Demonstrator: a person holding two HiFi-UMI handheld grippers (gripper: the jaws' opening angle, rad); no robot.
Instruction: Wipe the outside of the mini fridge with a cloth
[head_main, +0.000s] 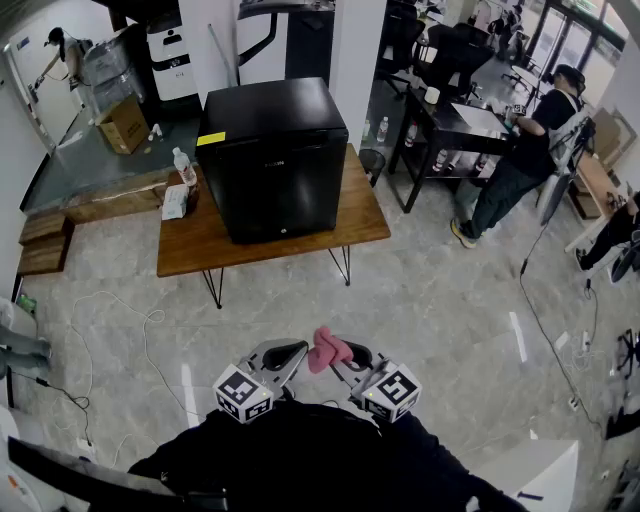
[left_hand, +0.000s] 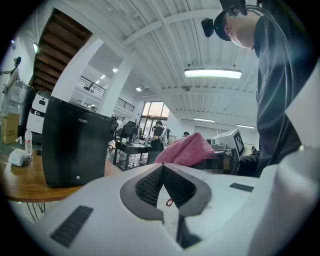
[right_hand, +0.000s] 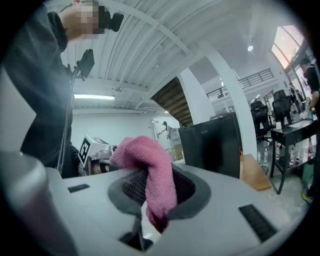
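Note:
The black mini fridge (head_main: 270, 155) stands on a low wooden table (head_main: 200, 250) some way ahead of me, door shut. Both grippers hang close to my body, well short of the table. My right gripper (head_main: 345, 356) is shut on a pink cloth (head_main: 328, 348), which bunches above the jaws and dangles below them (right_hand: 152, 175). My left gripper (head_main: 287, 354) sits just left of it, shut with nothing held. In the left gripper view its pads (left_hand: 150, 182) meet at the tips, with the cloth (left_hand: 187, 150) behind and the fridge (left_hand: 75, 147) at left. The right gripper view shows the fridge (right_hand: 210, 145) at right.
A water bottle (head_main: 183, 165) and a white packet (head_main: 175, 202) lie on the table left of the fridge. Cables (head_main: 110, 310) trail over the marble floor. Wooden steps (head_main: 45, 240) stand at left. A person (head_main: 520, 150) bends at a black desk (head_main: 450, 120) at right.

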